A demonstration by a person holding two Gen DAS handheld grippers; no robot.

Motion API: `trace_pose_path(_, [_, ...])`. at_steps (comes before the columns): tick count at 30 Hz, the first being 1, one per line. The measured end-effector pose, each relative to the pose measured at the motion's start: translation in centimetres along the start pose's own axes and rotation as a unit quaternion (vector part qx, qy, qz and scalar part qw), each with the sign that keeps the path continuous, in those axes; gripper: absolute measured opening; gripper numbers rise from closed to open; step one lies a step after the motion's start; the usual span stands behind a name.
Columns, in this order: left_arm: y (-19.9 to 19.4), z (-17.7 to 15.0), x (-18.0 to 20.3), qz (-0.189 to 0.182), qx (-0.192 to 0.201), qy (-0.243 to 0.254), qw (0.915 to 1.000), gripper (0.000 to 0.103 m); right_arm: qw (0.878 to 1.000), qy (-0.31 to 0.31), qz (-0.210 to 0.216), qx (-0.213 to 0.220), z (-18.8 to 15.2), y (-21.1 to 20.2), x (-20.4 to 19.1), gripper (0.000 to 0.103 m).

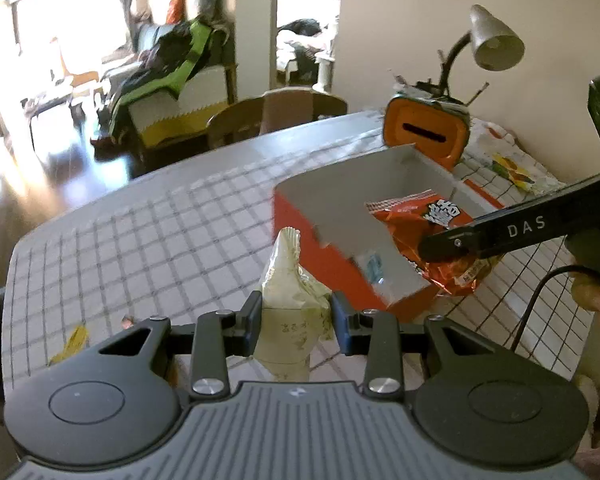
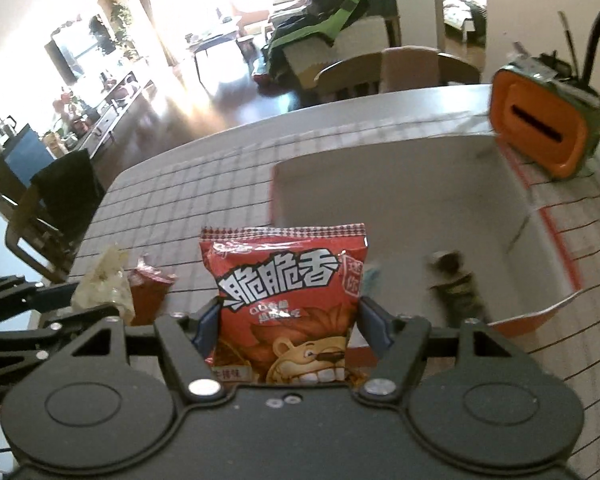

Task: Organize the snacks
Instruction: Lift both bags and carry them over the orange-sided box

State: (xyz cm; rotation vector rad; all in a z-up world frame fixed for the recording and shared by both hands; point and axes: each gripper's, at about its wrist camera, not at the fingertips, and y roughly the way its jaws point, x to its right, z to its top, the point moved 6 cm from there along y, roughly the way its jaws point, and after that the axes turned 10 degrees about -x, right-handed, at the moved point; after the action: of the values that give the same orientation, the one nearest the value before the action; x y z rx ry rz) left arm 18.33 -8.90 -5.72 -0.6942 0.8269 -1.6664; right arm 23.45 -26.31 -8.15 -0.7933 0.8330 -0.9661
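Note:
My left gripper point(image 1: 296, 320) is shut on a pale cream snack packet point(image 1: 286, 276) and holds it upright above the checked tablecloth, just left of an orange box with a white inside point(image 1: 360, 176). My right gripper point(image 2: 288, 320) is shut on a red snack bag with a lion on it point(image 2: 288, 280). In the left wrist view that red bag point(image 1: 416, 216) hangs over the box's near right corner. Inside the box lie a small blue-and-white packet point(image 1: 374, 268) and a dark packet point(image 2: 456, 284).
An orange container with a slot point(image 1: 428, 132) and a desk lamp point(image 1: 492, 40) stand behind the box. A small red packet point(image 2: 148, 292) and a yellow wrapper point(image 1: 72, 344) lie on the table. A chair point(image 1: 276, 116) stands at the far table edge.

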Motion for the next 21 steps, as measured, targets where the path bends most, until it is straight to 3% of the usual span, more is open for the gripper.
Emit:
trace_pose_path(7, [3.2, 3.6, 4.4, 0.006, -0.011, 0.024, 0.9996, 0.035, 1.0, -0.01, -0.029, 0.003, 0.8, -0.4, 4.4, 0.07])
trace_pose_path(21, [9.1, 8.9, 9.3, -0.003, -0.047, 0.014, 0.9988, 0.035, 0.997, -0.041, -0.068, -0.011, 1.6, -0.6, 12.3, 0.07])
